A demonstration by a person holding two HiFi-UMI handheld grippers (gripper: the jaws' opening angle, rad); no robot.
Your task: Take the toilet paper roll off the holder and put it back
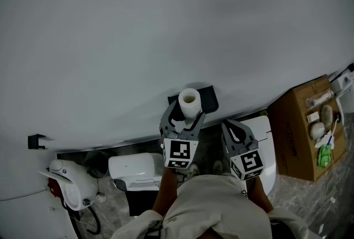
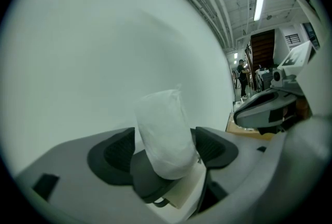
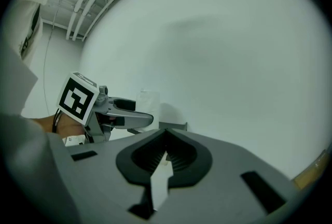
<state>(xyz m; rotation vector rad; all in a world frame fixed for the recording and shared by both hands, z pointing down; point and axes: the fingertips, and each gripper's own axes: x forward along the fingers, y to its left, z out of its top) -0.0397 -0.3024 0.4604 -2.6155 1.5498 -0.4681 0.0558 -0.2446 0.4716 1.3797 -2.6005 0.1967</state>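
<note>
Left gripper (image 1: 185, 114) spread wide around toilet paper roll (image 1: 189, 102), upright on holder (image 1: 208, 98) at far wall, not squeezing. Right gripper (image 1: 237, 131) closed, empty. Danger: drawing back crooked, knocking roll off.

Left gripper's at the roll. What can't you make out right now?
Head view: where roll meets holder, covered by the roll and left gripper.
Left gripper view: what's under the roll, blocked by the gripper's body.
Right gripper view: roll faint against the wall, lower part behind left gripper.
</note>
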